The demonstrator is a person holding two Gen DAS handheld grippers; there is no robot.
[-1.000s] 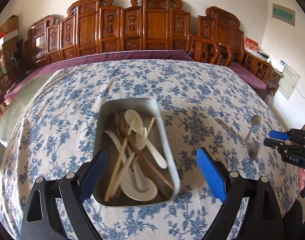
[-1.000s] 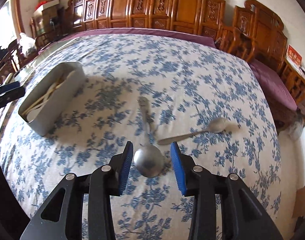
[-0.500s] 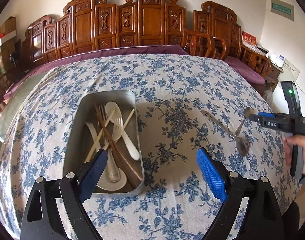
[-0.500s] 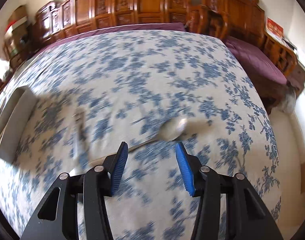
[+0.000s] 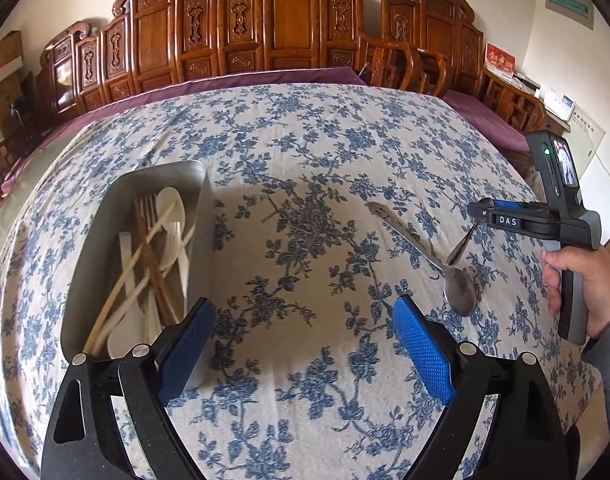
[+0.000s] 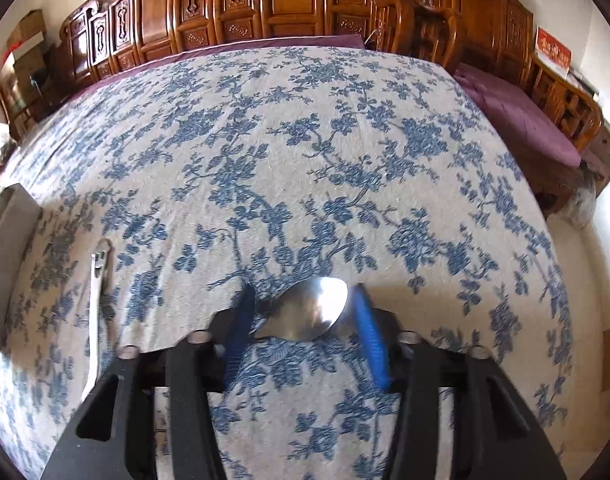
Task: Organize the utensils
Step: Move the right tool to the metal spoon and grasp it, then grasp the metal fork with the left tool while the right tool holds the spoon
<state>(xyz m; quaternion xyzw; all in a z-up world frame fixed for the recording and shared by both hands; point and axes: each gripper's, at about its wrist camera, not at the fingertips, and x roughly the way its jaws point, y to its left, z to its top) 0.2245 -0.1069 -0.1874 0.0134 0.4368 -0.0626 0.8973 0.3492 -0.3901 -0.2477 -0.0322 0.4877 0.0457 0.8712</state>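
A metal tray [image 5: 85, 264] on the blue-flowered tablecloth holds chopsticks, white spoons and a fork. My left gripper [image 5: 305, 344] is open and empty just right of the tray's near end. Two metal spoons lie to the right. The long one [image 5: 421, 252] lies flat; its handle shows in the right wrist view [image 6: 95, 300]. My right gripper [image 6: 301, 320] stands around the bowl of the other spoon [image 6: 313, 310], jaws apart at its sides; in the left wrist view [image 5: 483, 216] its tip is at that spoon's end [image 5: 461, 244].
Carved wooden chairs [image 5: 265, 32] line the far side of the table. The tray's corner [image 6: 9, 232] shows at the left in the right wrist view. A purple under-cloth [image 6: 525, 120] hangs at the table's right edge.
My right gripper has swung from the long spoon's bowl to the other spoon and now straddles its bowl. My left gripper has shifted right, so the tray sits further left.
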